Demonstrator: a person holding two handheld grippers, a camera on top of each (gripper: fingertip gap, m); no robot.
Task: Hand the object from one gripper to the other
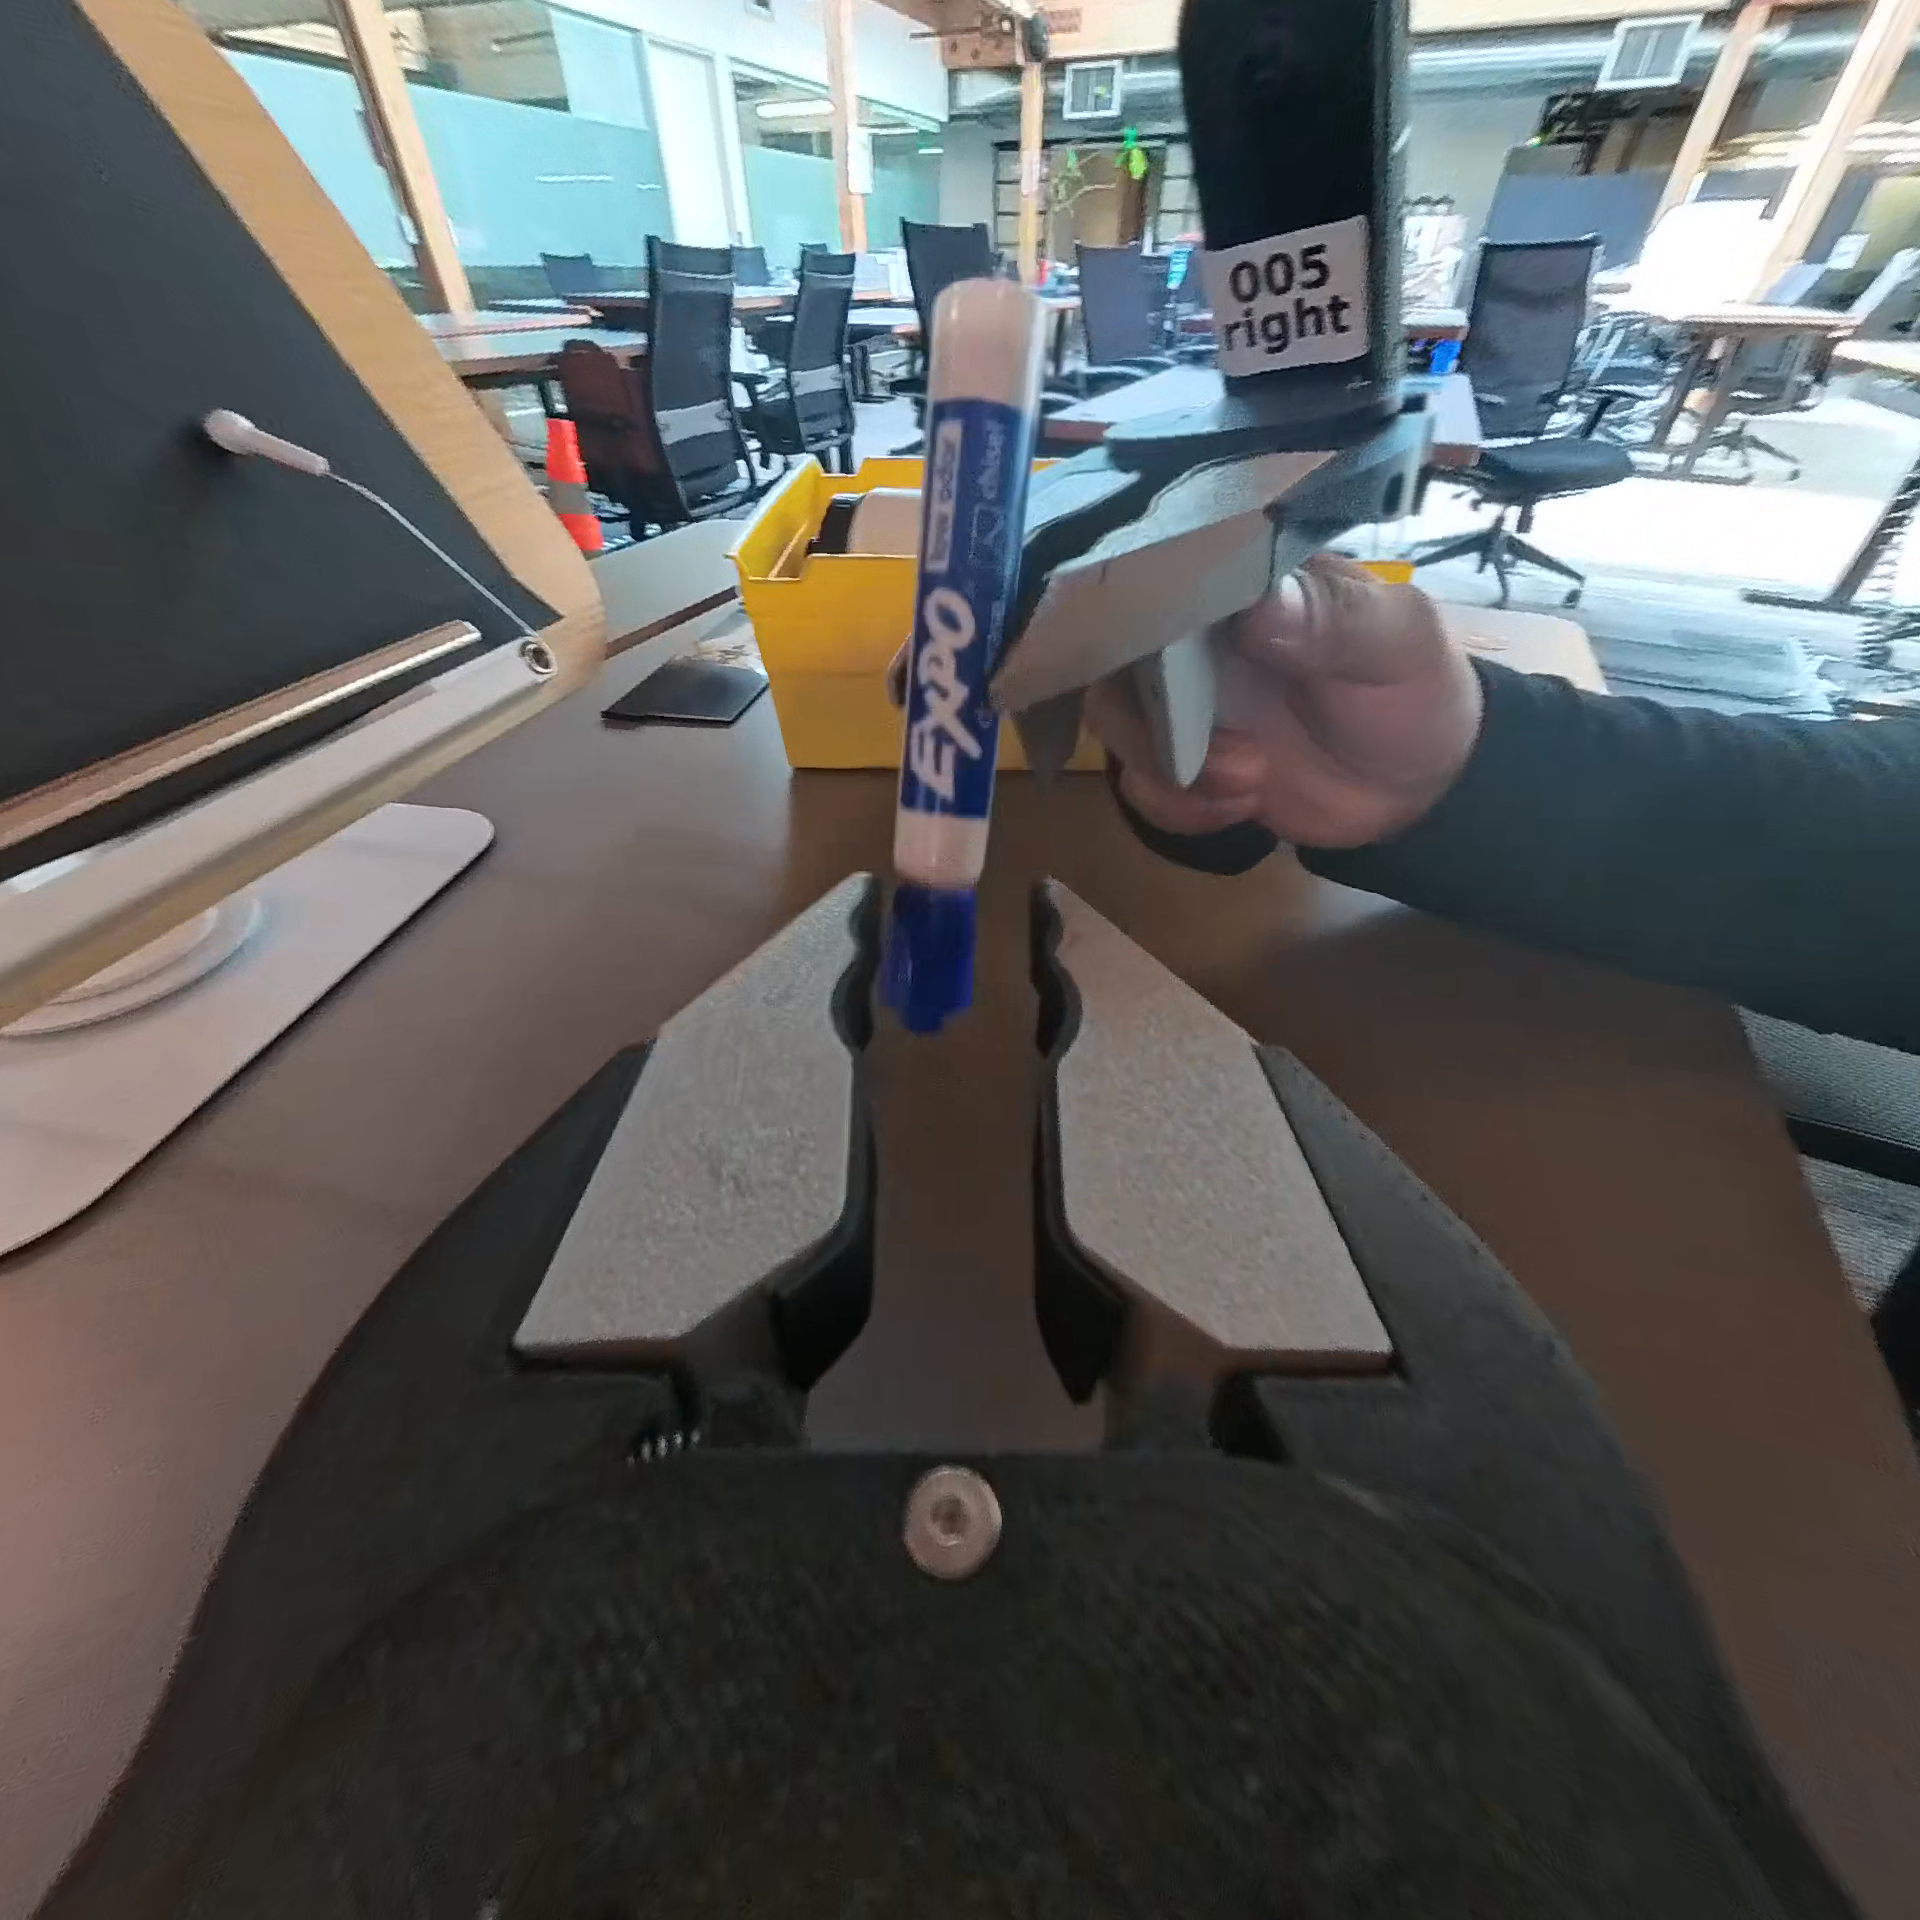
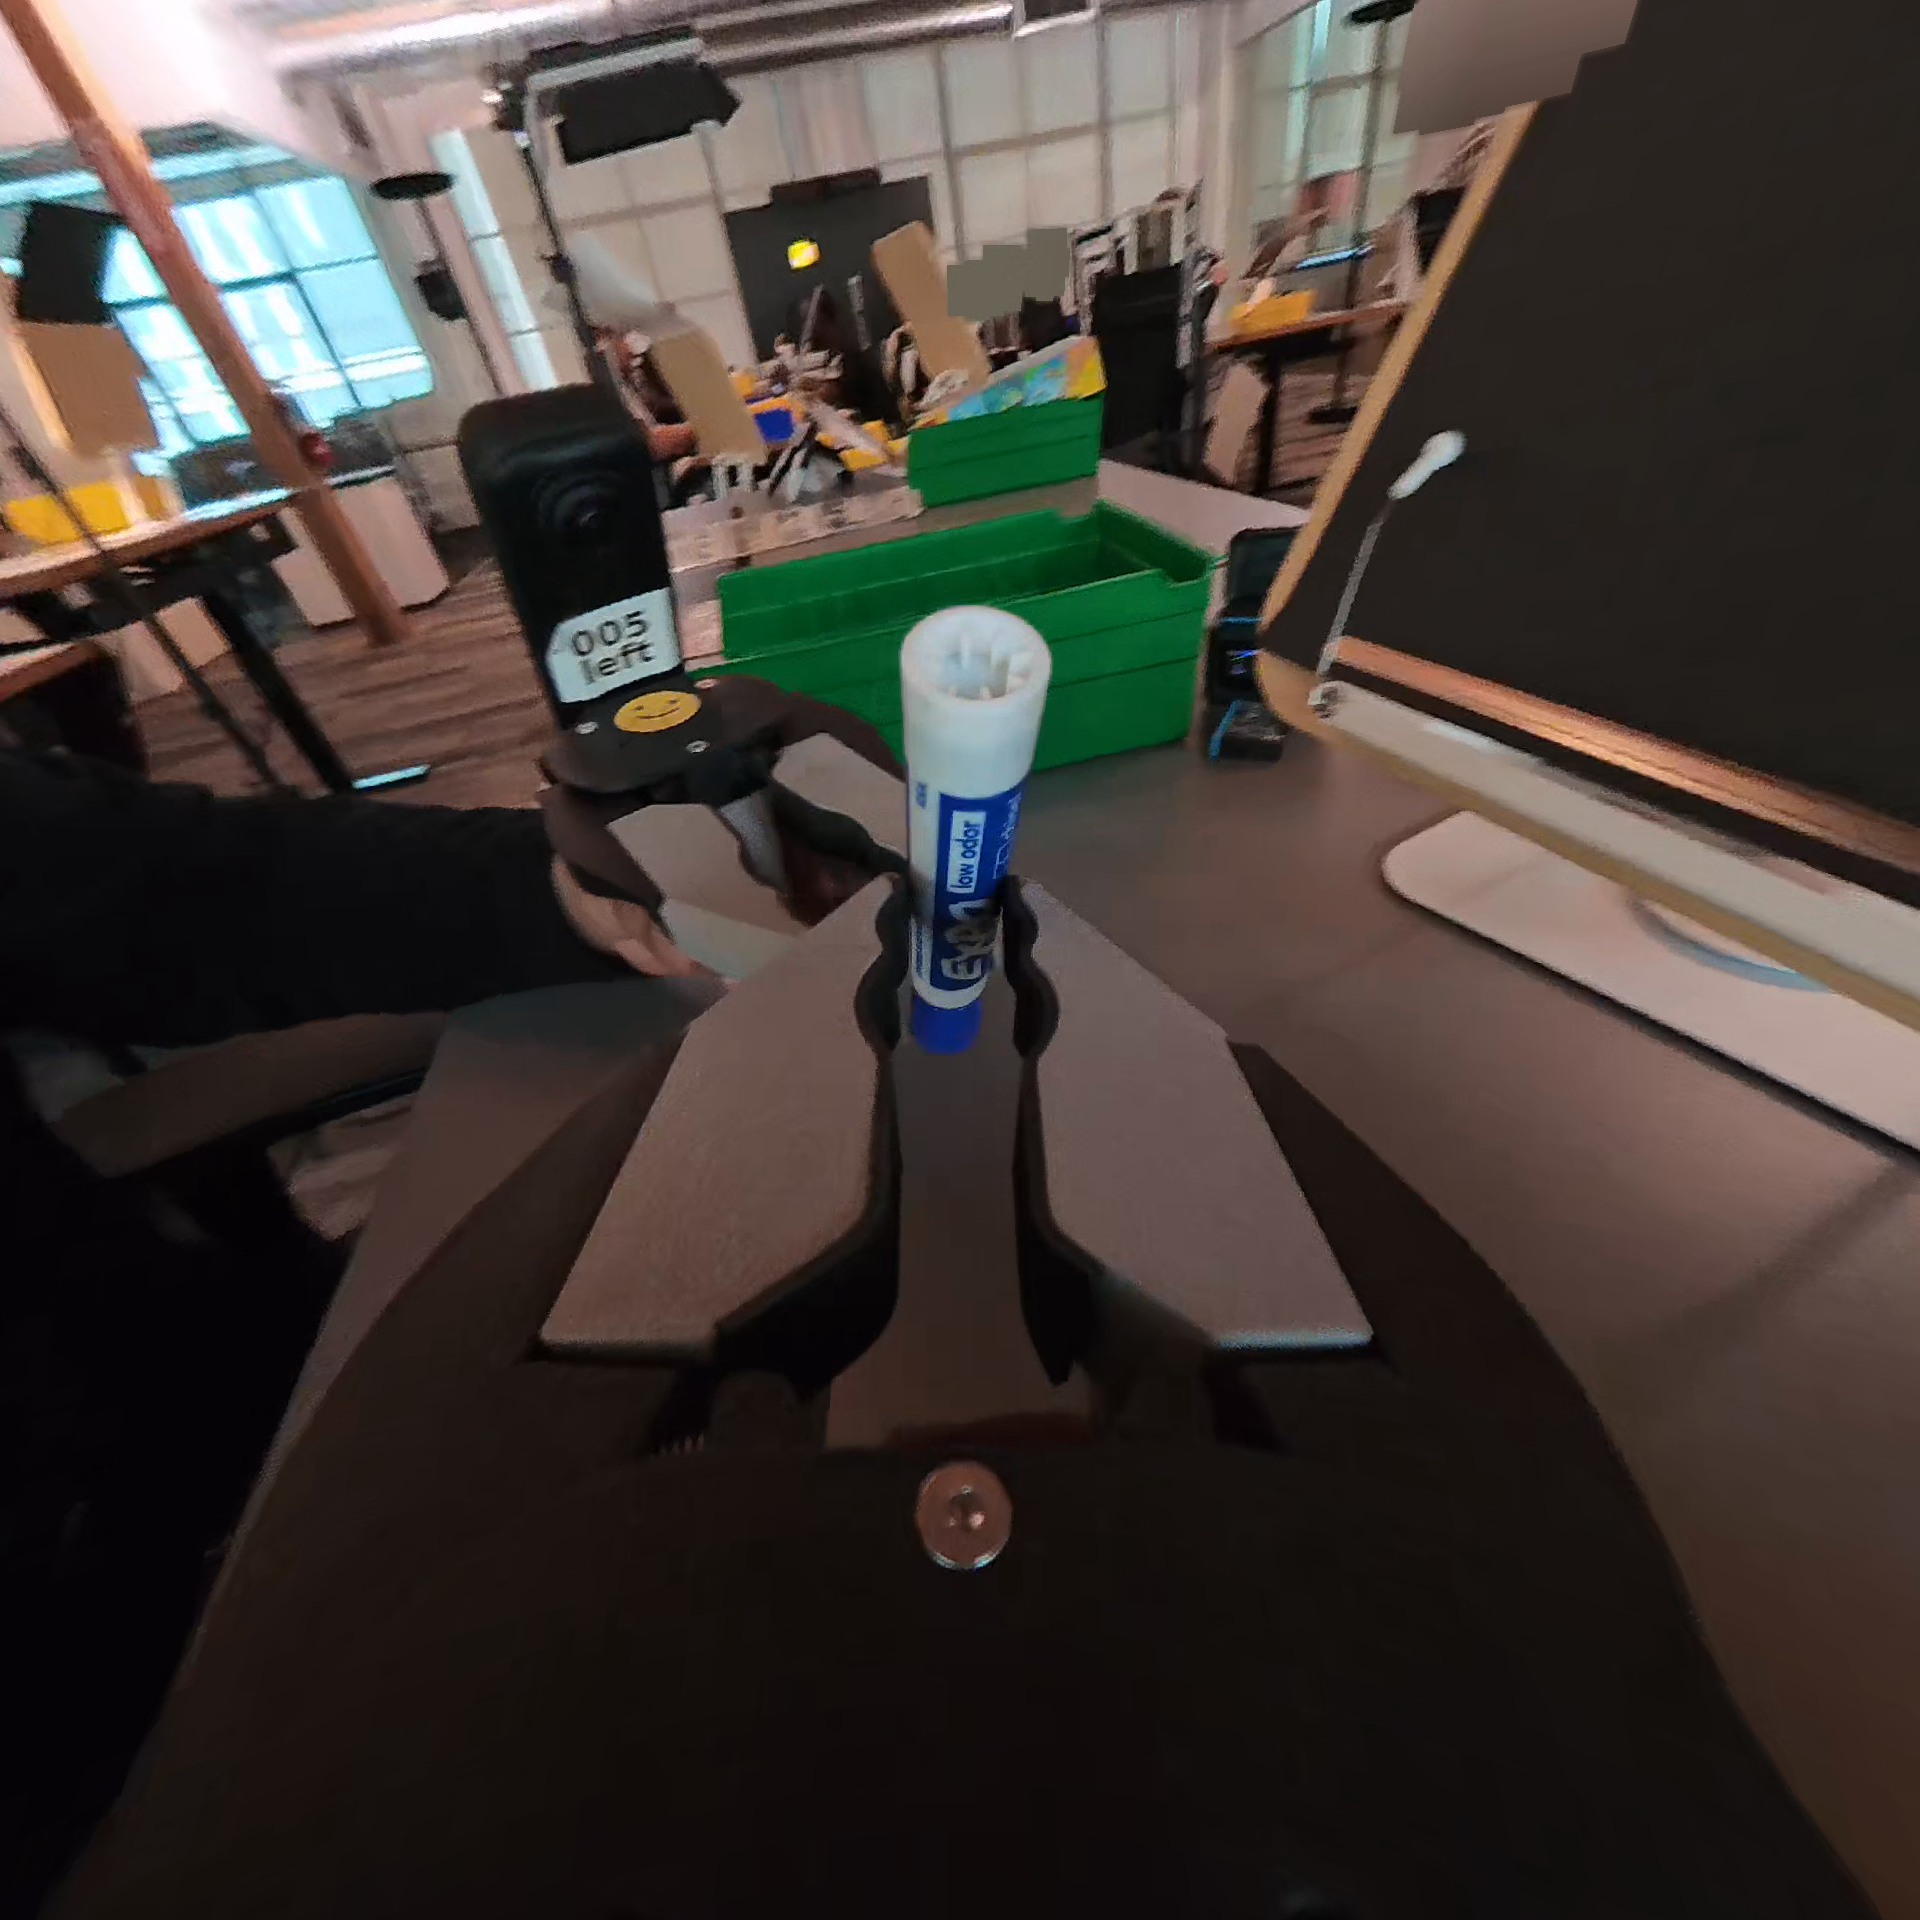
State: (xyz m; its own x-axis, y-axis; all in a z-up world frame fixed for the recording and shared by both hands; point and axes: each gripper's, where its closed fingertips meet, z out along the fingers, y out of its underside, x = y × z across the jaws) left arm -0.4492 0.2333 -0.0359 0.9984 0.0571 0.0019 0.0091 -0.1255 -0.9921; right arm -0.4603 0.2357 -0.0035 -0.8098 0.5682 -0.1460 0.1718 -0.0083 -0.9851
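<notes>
Handoff midway, marker [image 1: 961, 634] upright above table [image 1: 540, 1039].
You're clamping it with right claw [image 2: 951, 956]; left claw [image 1: 951, 961] is gaping around the cap, not gripping yet.

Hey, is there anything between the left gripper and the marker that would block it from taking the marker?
Nothing visible does. The right gripper holds the marker upright by its middle, and the blue cap end already hangs between the open fingers of the left gripper, close to its left finger, with only bare desk beyond.
</notes>
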